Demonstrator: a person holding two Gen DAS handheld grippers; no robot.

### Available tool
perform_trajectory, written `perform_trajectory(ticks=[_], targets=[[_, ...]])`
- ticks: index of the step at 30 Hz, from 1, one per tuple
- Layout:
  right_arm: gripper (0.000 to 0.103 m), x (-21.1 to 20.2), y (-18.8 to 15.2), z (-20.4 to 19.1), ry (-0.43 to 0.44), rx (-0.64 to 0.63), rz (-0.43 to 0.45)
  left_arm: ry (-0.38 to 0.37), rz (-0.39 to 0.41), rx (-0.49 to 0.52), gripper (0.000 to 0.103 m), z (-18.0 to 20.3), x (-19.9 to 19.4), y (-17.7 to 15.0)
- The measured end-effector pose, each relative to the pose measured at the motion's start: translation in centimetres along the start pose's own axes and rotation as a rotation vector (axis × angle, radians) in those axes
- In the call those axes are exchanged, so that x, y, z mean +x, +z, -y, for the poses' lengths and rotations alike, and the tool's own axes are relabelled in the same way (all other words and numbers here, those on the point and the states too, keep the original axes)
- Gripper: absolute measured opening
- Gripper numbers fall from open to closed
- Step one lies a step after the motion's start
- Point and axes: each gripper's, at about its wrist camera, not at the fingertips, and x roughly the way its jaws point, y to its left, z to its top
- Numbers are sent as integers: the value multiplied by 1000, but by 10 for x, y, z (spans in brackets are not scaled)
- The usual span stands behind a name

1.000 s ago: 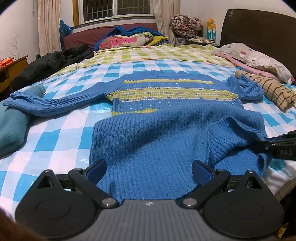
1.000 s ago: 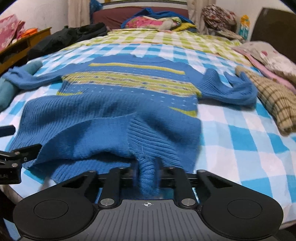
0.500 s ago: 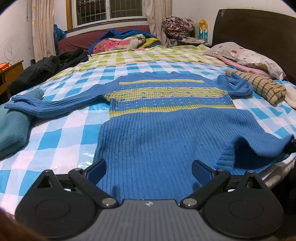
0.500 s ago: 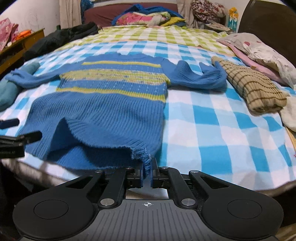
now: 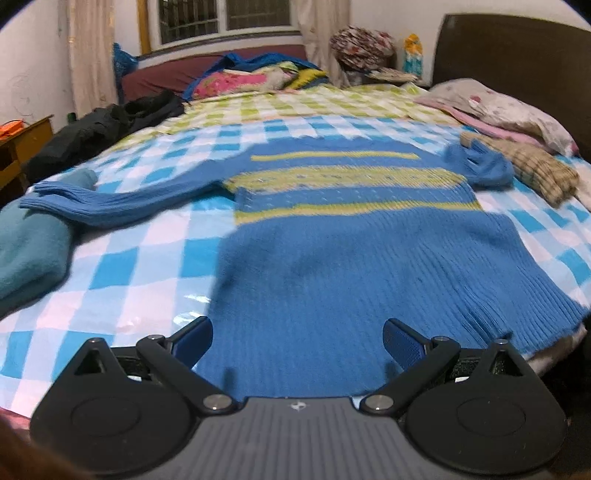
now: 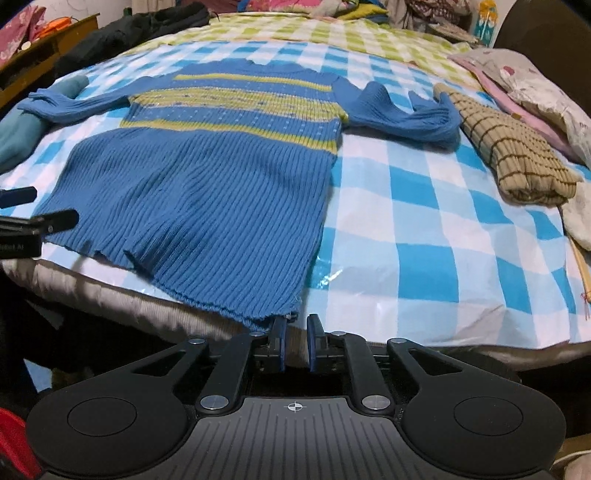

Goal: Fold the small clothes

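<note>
A second ago the blue sweater (image 6: 207, 177) had its lower right corner folded up over the body and pinched in the right claw (image 6: 295, 345); now that corner has been drawn back down, the hem lies spread at the near edge of the bed (image 6: 424, 229), and the sweater lies flat, chest stripes fully uncovered. The right claw's jaws are opening, a narrow gap between them, and nothing is between the pads; the hem corner hangs just beyond their tips. The left claw (image 5: 297, 341) stands wide over the sweater's lower body, gripping nothing.

Only the right wrist view shows the hem draping over the bed edge, the pale mattress side (image 6: 122, 299) beneath it, and the left claw's fingertips (image 6: 55, 219) coming in at the left beside the hem. Only the left wrist view shows the window (image 5: 225, 16), curtains (image 5: 92, 55) and dark headboard (image 5: 517, 59).

The bed carries a glossy blue-and-white checked cover, with a green-and-white checked one (image 5: 332, 101) farther back. A teal garment (image 5: 26, 251) lies under the left sleeve's cuff; a folded tan plaid cloth (image 6: 509, 151) lies just beside the crumpled right sleeve. Dark clothing (image 5: 99, 129) is heaped at the far left, pillows (image 5: 509, 110) at the right.

The sweater is ribbed knit, with yellow-green bands across the chest and a slightly frayed hem.
</note>
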Motion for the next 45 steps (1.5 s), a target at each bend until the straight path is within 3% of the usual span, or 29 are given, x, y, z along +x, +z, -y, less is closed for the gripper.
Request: perform_trajectory(ticks=[8,14,19,22,29,33,37,45], targets=[[15,-25,17,-15,70,-16,114,58,23,-80,103,-24,16,15],[16,3,46,-25,140,26,180,53,8,-79,103,-23,34,17],[16,42,61,-39,230,42,158,60,-58,-28,103,-19,44,11],[16,61,60,-48,257,-3,91,62,-108,-11,103,-19,46,4],[16,55,39,-39,286,-45,36,34,-170,-27,102,-26,34,-5],[17,49,38,-33,302,-21,36,37,-143,-4,102,-21,22,1],[17,42,42,-25,320,36,90,22,-75,0,102,-13,12,16],[19,46,55,-1,287,160,183,-40,-53,44,102,25,38,42]])
